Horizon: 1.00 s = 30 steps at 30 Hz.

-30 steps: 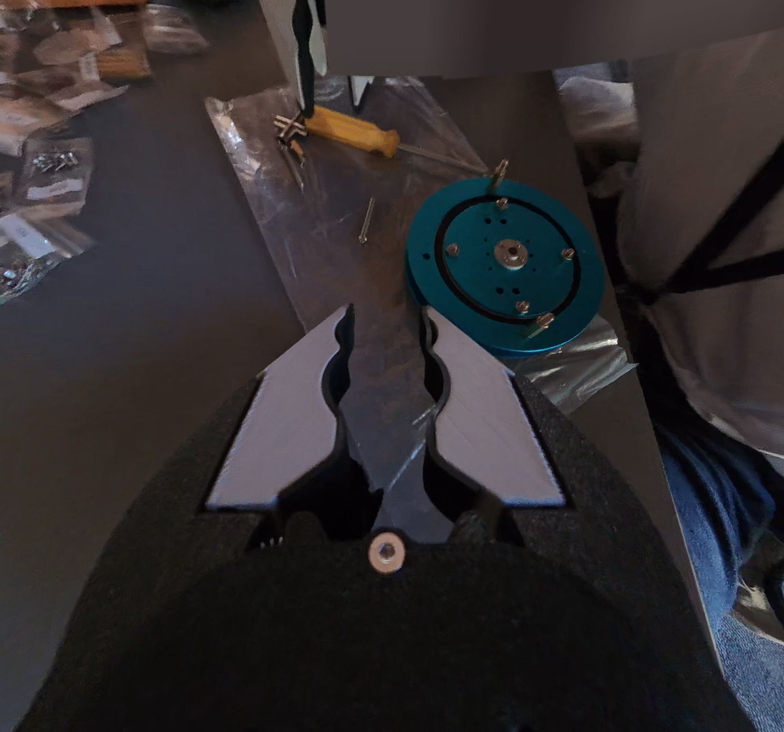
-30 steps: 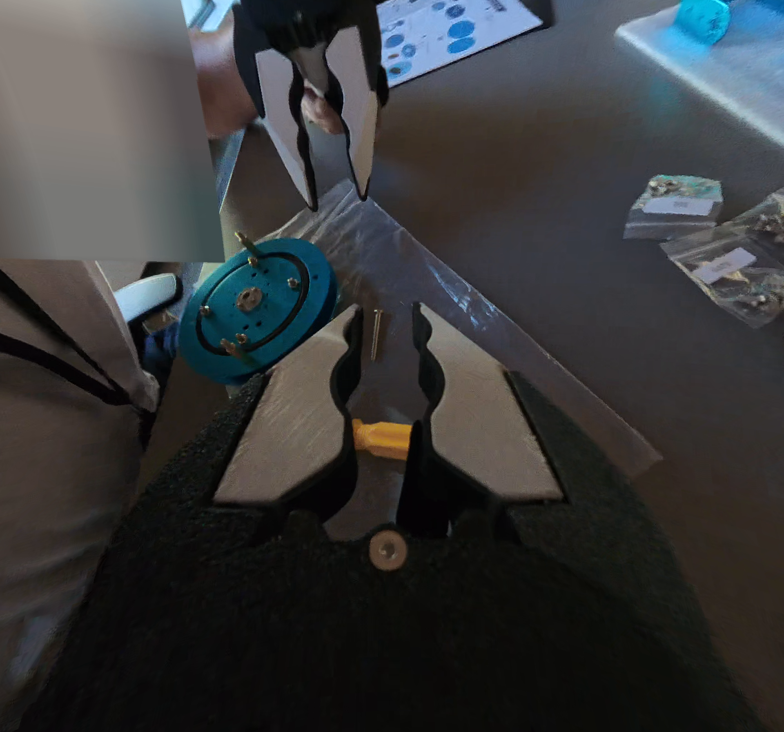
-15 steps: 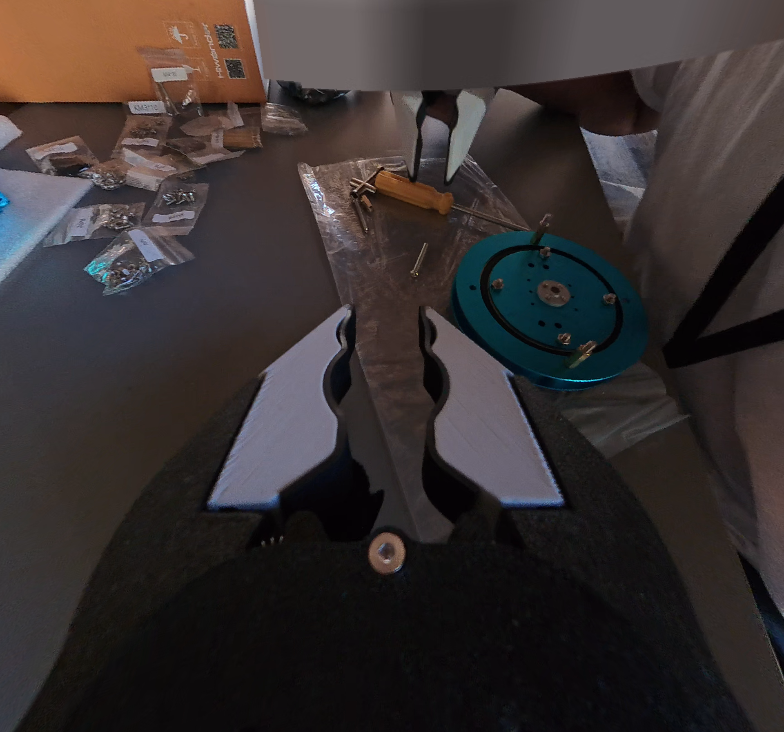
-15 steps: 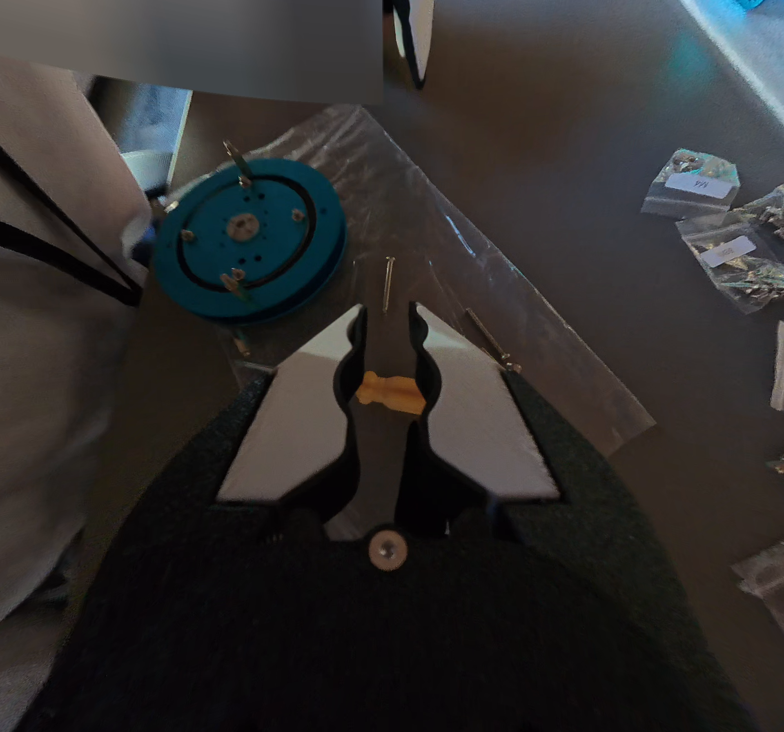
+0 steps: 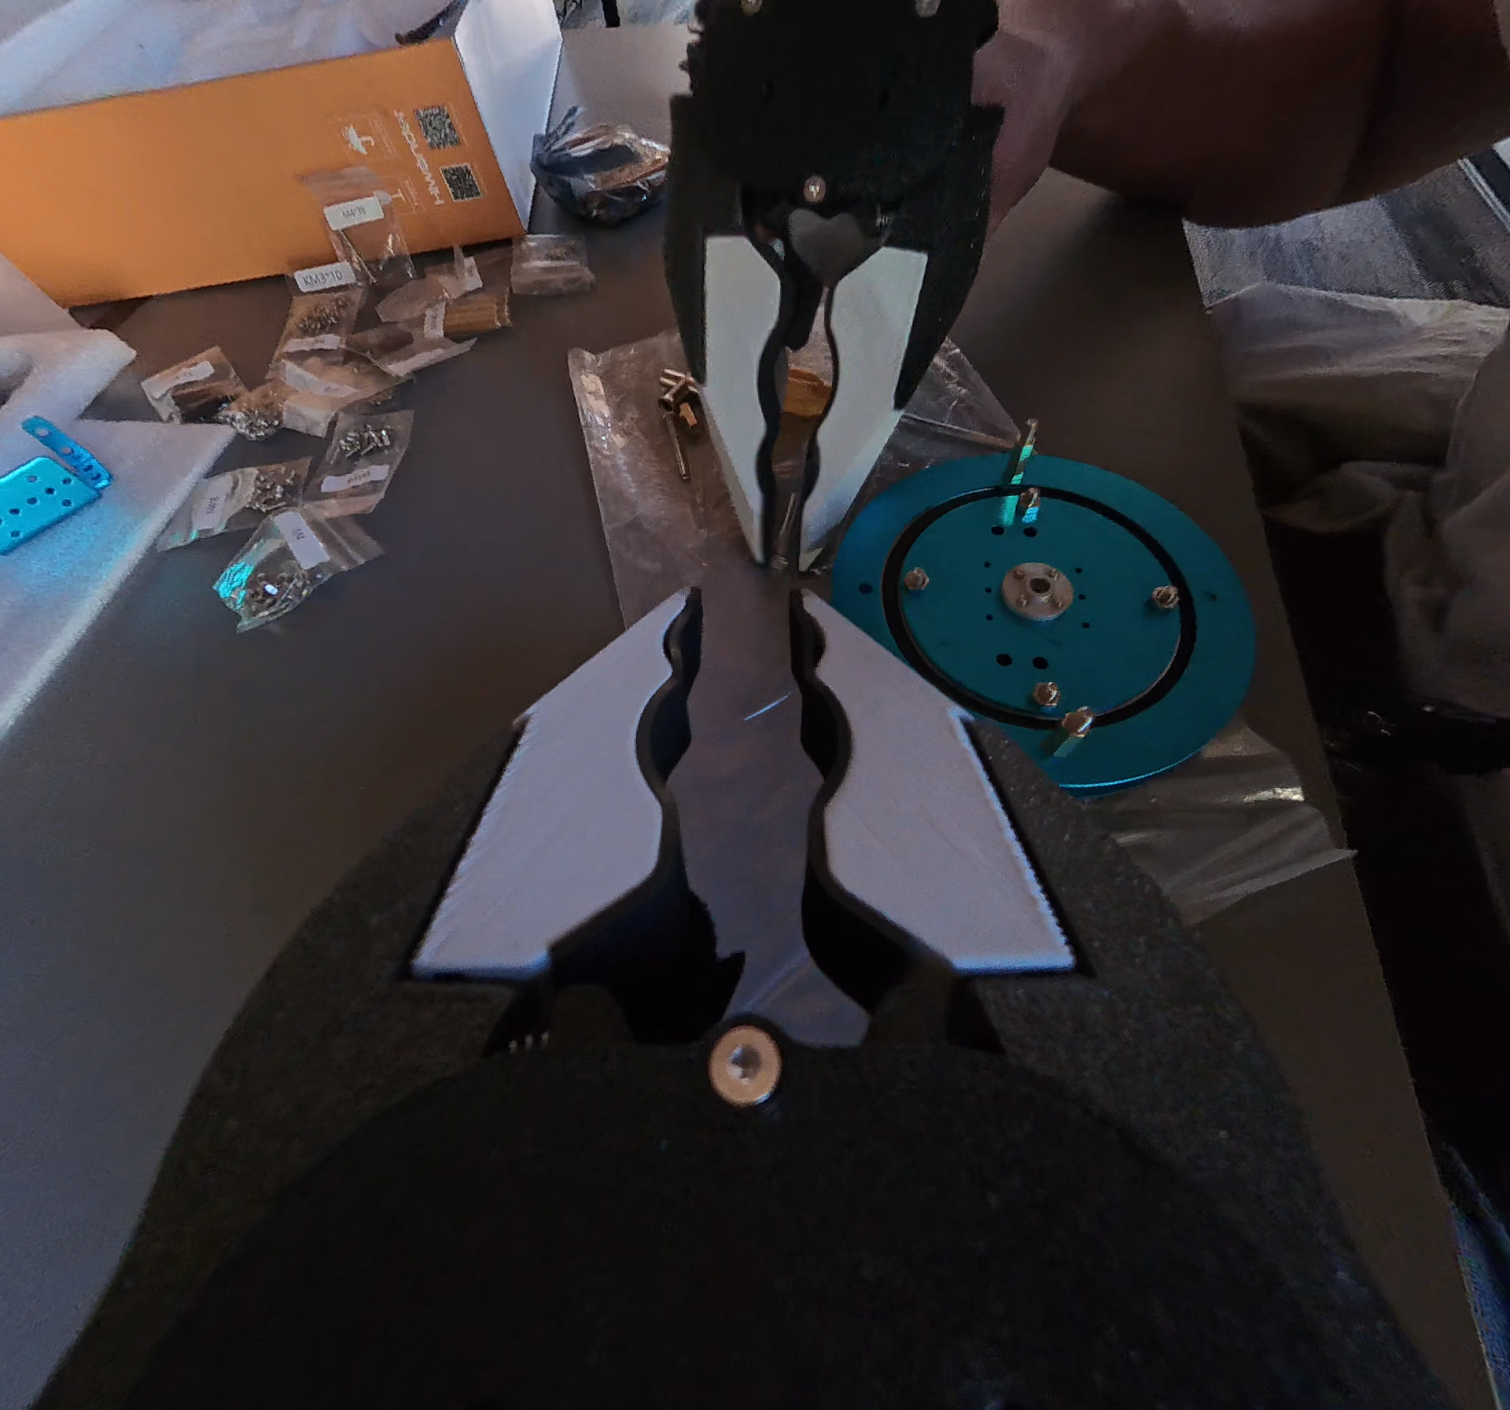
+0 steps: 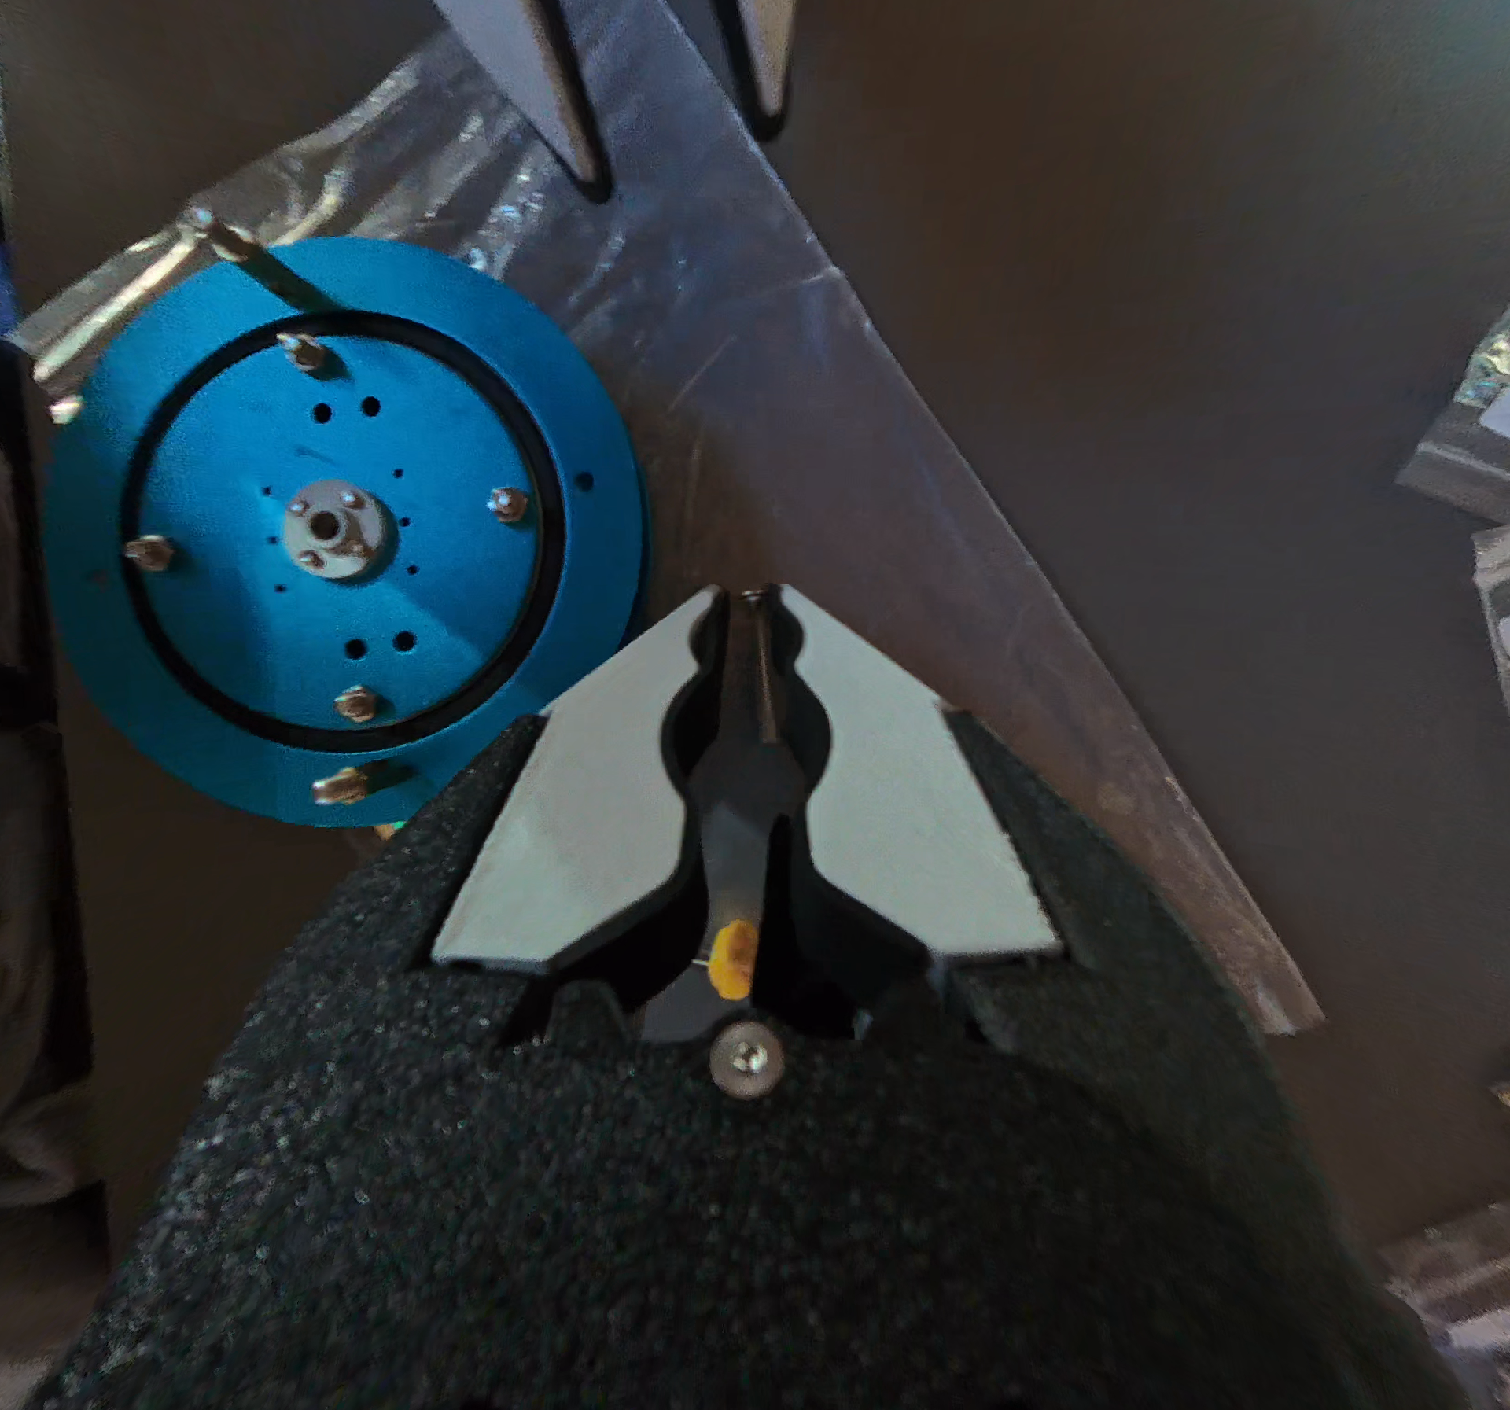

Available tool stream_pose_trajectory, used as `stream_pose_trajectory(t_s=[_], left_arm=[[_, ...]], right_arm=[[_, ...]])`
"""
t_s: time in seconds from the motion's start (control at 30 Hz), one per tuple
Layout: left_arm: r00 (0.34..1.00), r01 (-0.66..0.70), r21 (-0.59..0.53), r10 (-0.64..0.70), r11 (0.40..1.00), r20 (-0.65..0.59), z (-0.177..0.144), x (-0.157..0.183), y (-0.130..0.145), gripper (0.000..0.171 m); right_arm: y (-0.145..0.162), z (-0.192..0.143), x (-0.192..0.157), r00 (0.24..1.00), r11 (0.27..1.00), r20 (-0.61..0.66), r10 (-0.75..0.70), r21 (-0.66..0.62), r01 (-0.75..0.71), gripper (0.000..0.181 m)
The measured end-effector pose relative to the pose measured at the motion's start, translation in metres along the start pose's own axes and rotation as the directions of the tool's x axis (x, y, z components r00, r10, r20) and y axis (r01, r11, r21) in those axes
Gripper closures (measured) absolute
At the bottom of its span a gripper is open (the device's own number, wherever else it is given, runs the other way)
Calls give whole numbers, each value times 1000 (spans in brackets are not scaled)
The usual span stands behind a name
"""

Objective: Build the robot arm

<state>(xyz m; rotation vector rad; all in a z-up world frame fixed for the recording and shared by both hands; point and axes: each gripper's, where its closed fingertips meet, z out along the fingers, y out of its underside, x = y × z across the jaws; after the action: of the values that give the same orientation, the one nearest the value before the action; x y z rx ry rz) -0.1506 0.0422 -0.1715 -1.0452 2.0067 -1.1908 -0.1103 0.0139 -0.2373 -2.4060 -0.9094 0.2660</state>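
Note:
A long screw (image 6: 761,668) lies on a clear plastic sheet (image 6: 817,358) beside a blue metal disc (image 6: 229,431) with brass standoffs. My right gripper (image 6: 750,593) points steeply down, tips at the sheet, jaws drawn nearly together on the screw. The left wrist view shows it head-on (image 5: 776,563) with the screw (image 5: 786,525) in its gap. My left gripper (image 5: 745,599) is open and empty, tips just short of the right gripper's and left of the disc (image 5: 964,635). It also shows in the right wrist view (image 6: 680,157).
A yellow screwdriver handle (image 6: 731,958) lies behind the right fingers. Loose brass standoffs (image 5: 678,398) sit on the sheet (image 5: 645,488). Bags of small screws (image 5: 327,456), an orange box (image 5: 204,170) and a blue bracket (image 5: 41,496) lie left. A person's hand (image 5: 1185,88) holds the right gripper. The disc (image 5: 964,635) is about 6 cm from my left fingertips. Seen from the right wrist view (image 6: 427,431) as well.
My right gripper has come forward from the screwdriver and down over the long screw, and its jaws have narrowed. My left gripper has tilted up and drawn closer to the right one.

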Motion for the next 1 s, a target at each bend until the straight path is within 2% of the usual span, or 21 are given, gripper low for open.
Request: stream_pose_trajectory(t_s=[0.2,0.3,0.4,0.6,0.83,0.93,1.0], left_arm=[[1000,-5,24,4,1000,29,-5,-5,-3,151],[1000,6,33,-6,999,12,-4,-1,-4,151],[1000,-17,24,16,1000,27,-2,-1,-3,151],[999,19,17,-18,1000,-31,4,10,-2,151],[979,158,94,-144,983,-143,11,25,-16,147],[960,226,164,-191,960,-204,7,29,-31,147],[953,243,184,-198,953,-231,3,29,-35,156]], right_arm=[[2,-2,5,997,997,3,73,34,-73,177],[-7,-14,5,992,982,33,122,144,-125,176],[-26,-32,-10,977,937,168,132,302,-178,177],[-56,-48,-16,913,826,379,147,461,-324,176],[-99,-71,-29,905,709,422,58,620,-335,177],[-107,-72,-32,914,690,402,43,650,-318,177],[-106,-71,-33,915,697,400,42,645,-314,177]])
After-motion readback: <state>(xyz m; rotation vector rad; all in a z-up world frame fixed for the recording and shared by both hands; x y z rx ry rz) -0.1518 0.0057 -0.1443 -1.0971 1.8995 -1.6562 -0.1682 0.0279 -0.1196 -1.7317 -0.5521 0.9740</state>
